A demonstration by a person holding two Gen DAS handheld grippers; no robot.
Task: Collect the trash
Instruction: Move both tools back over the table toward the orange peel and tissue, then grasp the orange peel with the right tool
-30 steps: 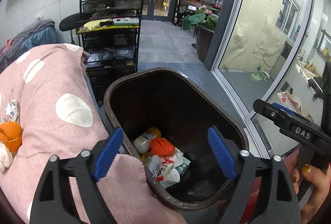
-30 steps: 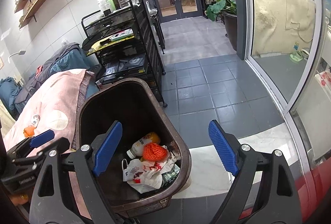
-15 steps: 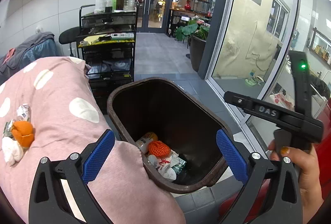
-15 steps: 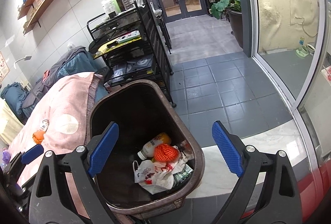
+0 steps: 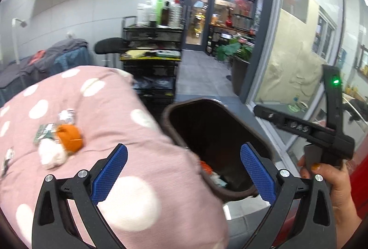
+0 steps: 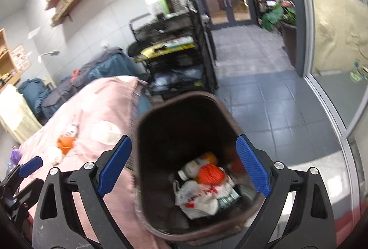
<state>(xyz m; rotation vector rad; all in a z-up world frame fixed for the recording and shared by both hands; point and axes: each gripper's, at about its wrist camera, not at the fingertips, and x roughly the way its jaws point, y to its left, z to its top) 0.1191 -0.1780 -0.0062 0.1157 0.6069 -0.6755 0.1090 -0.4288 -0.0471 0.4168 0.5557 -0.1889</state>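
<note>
Both tools have lifted away from the bin since a second ago. Nearest, the left hand-held gripper (image 5: 182, 176) has its jaws wide apart and empty, now swung left over the pink dotted bedcover (image 5: 119, 200). The right hand-held gripper (image 6: 184, 166), also spread and empty, hovers above the brown trash bin (image 6: 147, 214), where a bottle (image 6: 197, 165), an orange net (image 6: 210, 174) and a crumpled bag (image 6: 195, 198) already lie. Farther left on the bed, the remaining trash waits: an orange peel (image 5: 70, 136), a white wad (image 5: 51, 153) just beside it and wrappers (image 5: 43, 133). That shift suggests another pickup comes next. Beyond stands a black cart (image 5: 153, 65).
</note>
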